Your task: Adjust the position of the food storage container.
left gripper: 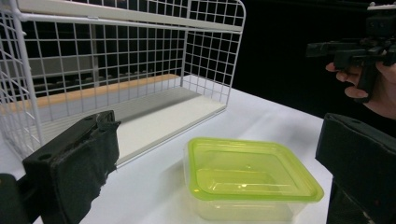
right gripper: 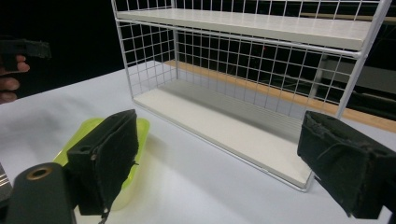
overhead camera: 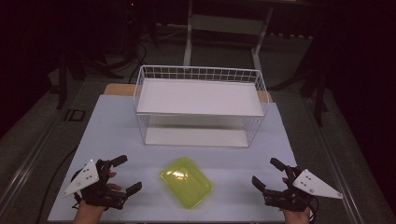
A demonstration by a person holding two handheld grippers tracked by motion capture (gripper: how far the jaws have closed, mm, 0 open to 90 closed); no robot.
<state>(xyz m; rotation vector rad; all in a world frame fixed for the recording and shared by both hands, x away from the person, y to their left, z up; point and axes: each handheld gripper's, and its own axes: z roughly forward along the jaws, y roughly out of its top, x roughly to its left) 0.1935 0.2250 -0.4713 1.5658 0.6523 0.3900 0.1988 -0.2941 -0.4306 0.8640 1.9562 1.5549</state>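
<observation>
So the tub point(overhead camera: 187, 182) sat near the front edge of the desk point(overhead camera: 112, 130), about midway between the two grippers and touching neither. It was a yellow-green see-through plastic food tub with its lid on, turned a bit askew to the desk edge. The wire rack point(overhead camera: 200, 105) stood behind it toward the back edge, well apart, both shelves bare.

The left gripper point(overhead camera: 126, 175) hung over the front-left corner with its jaws spread wide, nothing between them. The right gripper point(overhead camera: 271, 171) was the same over at the front-right corner: wide, holding nothing. In the left gripper view the tub point(left gripper: 252, 179) lay right ahead between the jaws but not yet inside them.

My guess on handling: it looked empty, so very light, and thin-walled enough to flex or pop its lid if squeezed hard. The plastic looked glossy, so probably slippery against the pads. Being that light, it would likely skate across the desk if nudged from one side.

I'd take it across the short sides just under the lid rim, where the lip gives the pads something to catch and the wall is stiffest. Pinching one corner of the lid alone seemed risky, as it might peel off.
</observation>
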